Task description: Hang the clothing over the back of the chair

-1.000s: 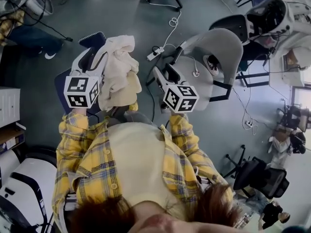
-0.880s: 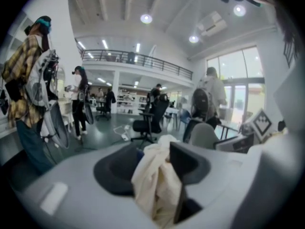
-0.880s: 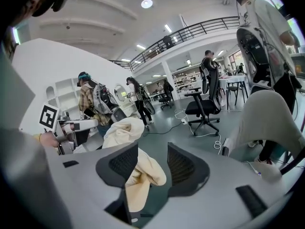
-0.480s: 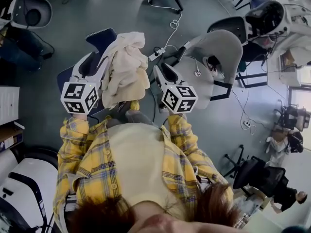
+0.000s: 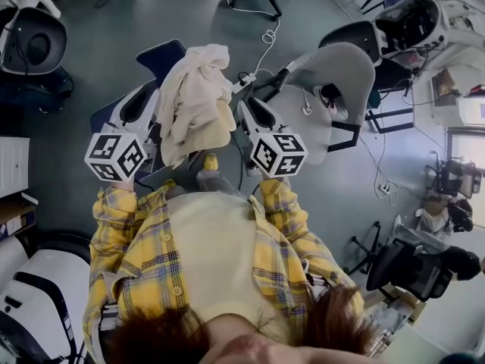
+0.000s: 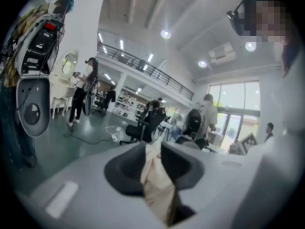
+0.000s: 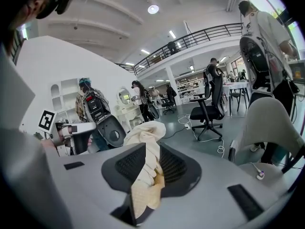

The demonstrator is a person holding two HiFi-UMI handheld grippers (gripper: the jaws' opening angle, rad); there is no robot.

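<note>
Nearest in the head view, a yellow checked shirt [image 5: 151,256] is seen, and a gripper is held out in each hand. The left gripper [image 5: 154,95] is being closed, and a fold of the cream clothing [image 5: 193,89] is pinched between its jaws. The right gripper [image 5: 244,106] is likewise being closed, with another part of the clothing clamped between its ribbed pads [image 7: 127,165]. The clothing is held bunched between the two grippers, above the floor [image 5: 114,21]. A dark blue chair [image 5: 159,54] is partly hidden behind it, and a grey chair [image 5: 341,70] is seen beyond the right gripper. Farther off, a white cable [image 5: 267,40] is laid across the floor.
</note>
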